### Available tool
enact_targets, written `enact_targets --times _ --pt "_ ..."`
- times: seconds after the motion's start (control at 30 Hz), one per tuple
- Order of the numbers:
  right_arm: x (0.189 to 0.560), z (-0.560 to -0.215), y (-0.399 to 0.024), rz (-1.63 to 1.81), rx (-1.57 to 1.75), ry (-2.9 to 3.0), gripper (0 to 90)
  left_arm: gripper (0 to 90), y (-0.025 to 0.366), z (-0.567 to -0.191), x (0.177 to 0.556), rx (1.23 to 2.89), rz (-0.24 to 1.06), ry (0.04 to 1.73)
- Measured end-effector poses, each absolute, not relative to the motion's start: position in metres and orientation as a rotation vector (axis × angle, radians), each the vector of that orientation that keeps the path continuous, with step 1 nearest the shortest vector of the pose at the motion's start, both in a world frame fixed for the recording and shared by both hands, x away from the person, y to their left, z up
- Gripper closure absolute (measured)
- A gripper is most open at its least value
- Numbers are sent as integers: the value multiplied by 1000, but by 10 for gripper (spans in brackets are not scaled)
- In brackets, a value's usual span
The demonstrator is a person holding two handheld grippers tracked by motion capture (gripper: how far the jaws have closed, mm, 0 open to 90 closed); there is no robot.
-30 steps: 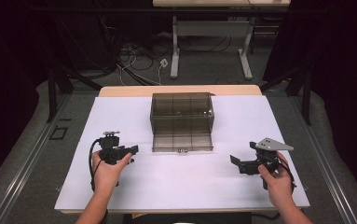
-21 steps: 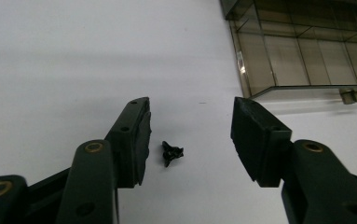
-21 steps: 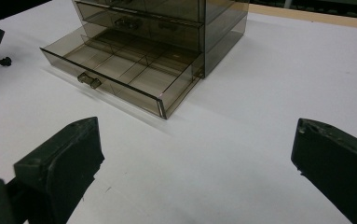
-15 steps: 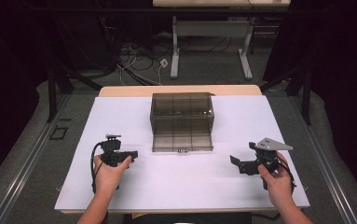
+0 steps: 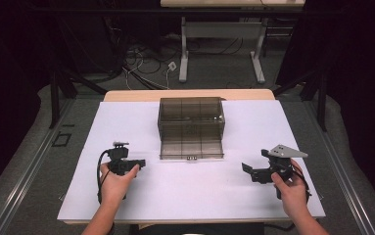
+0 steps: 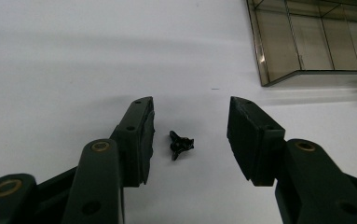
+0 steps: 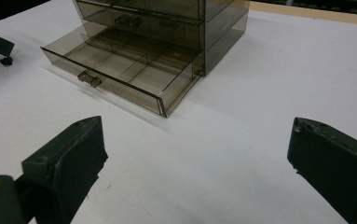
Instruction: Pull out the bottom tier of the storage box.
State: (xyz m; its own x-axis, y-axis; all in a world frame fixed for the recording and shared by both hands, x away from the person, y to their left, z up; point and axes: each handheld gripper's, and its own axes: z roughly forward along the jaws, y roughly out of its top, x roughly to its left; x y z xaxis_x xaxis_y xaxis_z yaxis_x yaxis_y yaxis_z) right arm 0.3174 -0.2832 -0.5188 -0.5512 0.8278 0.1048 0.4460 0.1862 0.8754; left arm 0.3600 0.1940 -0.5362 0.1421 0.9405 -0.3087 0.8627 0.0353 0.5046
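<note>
One white table sheet (image 5: 190, 196), dark cabled floor (image 5: 141, 63) beyond; my left gripper (image 6: 190, 135) jaws, just closing, straddle a small black spiky piece (image 6: 181, 144) untouched; right gripper (image 7: 197, 154) spread wide.

One small black part (image 6: 181, 145), one drawer box (image 5: 191, 126)

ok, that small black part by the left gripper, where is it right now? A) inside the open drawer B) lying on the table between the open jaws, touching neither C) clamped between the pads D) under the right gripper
B: in the left gripper view the small black part lies on the white table between the left gripper jaws, with a gap to each pad.
</note>
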Motion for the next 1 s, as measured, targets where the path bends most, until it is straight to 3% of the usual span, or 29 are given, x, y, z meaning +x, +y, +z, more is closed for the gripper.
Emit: enact_targets --times 1.0 --pt "317 -519 -285 1328 1217 2064 55 737 193 -540 362 1845 137 1801"
